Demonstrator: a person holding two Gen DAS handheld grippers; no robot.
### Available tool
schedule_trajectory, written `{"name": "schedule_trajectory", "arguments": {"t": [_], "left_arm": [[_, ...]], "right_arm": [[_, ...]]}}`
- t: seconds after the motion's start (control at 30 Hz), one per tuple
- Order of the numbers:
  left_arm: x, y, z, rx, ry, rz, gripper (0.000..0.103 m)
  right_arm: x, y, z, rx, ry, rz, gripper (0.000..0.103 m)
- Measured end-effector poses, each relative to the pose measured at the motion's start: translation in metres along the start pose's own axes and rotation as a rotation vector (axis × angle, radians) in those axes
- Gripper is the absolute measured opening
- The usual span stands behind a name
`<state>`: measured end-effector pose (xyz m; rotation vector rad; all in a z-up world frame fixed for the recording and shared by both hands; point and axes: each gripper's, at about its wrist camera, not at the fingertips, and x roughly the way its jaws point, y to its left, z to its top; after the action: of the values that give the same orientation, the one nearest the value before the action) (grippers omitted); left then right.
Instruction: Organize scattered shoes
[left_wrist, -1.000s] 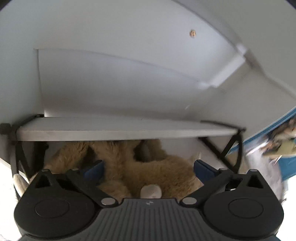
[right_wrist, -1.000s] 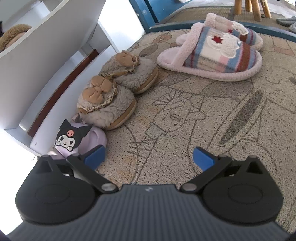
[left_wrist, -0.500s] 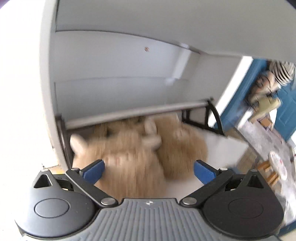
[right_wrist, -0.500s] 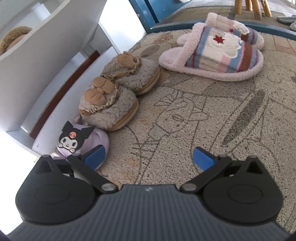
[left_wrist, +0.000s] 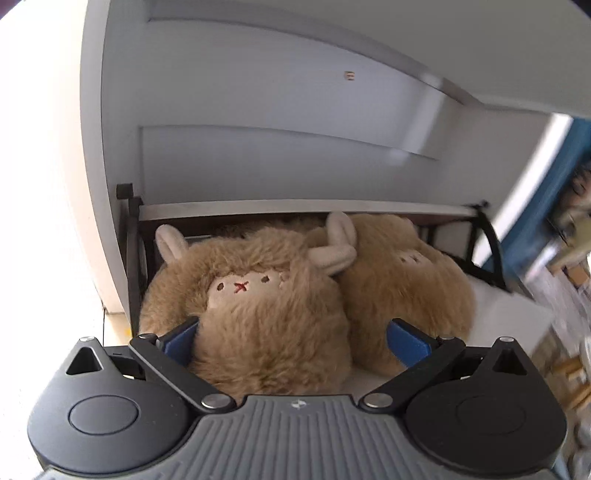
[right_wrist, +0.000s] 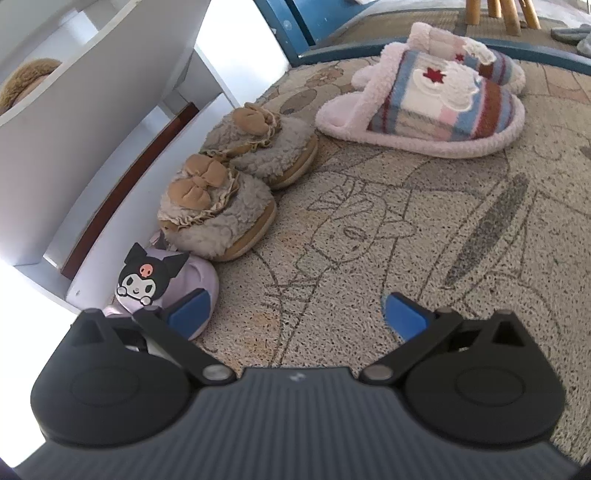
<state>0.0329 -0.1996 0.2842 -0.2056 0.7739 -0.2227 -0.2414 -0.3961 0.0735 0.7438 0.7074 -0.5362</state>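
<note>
Two brown furry bunny slippers sit side by side on a white shelf (left_wrist: 513, 314) of the shoe rack: the near slipper (left_wrist: 258, 314) and its mate (left_wrist: 406, 273). My left gripper (left_wrist: 295, 339) is open around the toe of the near one, its left pad against the fur. My right gripper (right_wrist: 295, 314) hangs open over the patterned mat (right_wrist: 406, 229) with nothing in it. On the mat by the rack lie a purple cartoon-cat slipper (right_wrist: 162, 284), two grey fleece slippers with tan bows (right_wrist: 218, 218) (right_wrist: 266, 147), and a pink striped pair (right_wrist: 424, 110).
The white shoe rack (right_wrist: 92, 110) stands at the left of the mat, with a brown slipper (right_wrist: 26, 81) showing on its shelf. A black metal bracket (left_wrist: 129, 236) and an upper board (left_wrist: 295, 206) frame the shelf. Wooden stool legs (right_wrist: 498, 14) and a blue door frame (right_wrist: 295, 22) stand behind.
The left gripper has swung and pulled back from under the upper board, so the near brown slipper now sits between its open fingers. The right gripper has barely shifted.
</note>
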Motion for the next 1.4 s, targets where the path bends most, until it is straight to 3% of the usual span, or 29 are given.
{"name": "schedule_trajectory", "arguments": {"t": [0.2, 0.33, 0.43, 0.5, 0.6, 0.7, 0.83, 1.07, 1.27, 1.4], "left_arm": [[-0.039, 0.008, 0.012, 0.070, -0.037, -0.129, 0.103], [-0.033, -0.006, 0.033, 0.117, -0.016, -0.232, 0.103], [-0.025, -0.026, 0.035, 0.208, -0.028, -0.289, 0.103], [-0.016, -0.047, 0.026, 0.316, -0.070, -0.251, 0.103], [0.010, -0.067, 0.014, 0.419, -0.045, -0.142, 0.102], [0.032, -0.061, 0.014, 0.399, -0.032, -0.052, 0.103], [0.045, -0.052, 0.023, 0.352, -0.002, -0.023, 0.103], [0.061, -0.037, 0.035, 0.318, 0.026, -0.051, 0.103], [0.023, -0.030, 0.038, 0.282, 0.016, -0.124, 0.101], [-0.012, -0.015, 0.035, 0.250, -0.034, -0.165, 0.102]], "right_arm": [[0.000, 0.001, -0.001, -0.004, 0.000, 0.002, 0.103], [0.000, 0.002, -0.001, -0.006, 0.000, 0.003, 0.103], [0.000, 0.003, -0.002, -0.008, 0.000, 0.004, 0.103], [0.000, 0.003, -0.002, -0.010, 0.000, 0.005, 0.103], [0.002, 0.000, -0.001, 0.001, 0.005, 0.002, 0.103], [0.002, 0.000, -0.001, -0.001, 0.004, 0.002, 0.103], [0.001, 0.000, -0.001, 0.002, 0.003, 0.004, 0.103], [0.000, 0.003, -0.002, -0.017, -0.003, 0.008, 0.103], [0.000, 0.006, -0.002, -0.045, -0.010, 0.011, 0.103], [0.000, 0.009, -0.003, -0.063, -0.015, 0.012, 0.103]]}}
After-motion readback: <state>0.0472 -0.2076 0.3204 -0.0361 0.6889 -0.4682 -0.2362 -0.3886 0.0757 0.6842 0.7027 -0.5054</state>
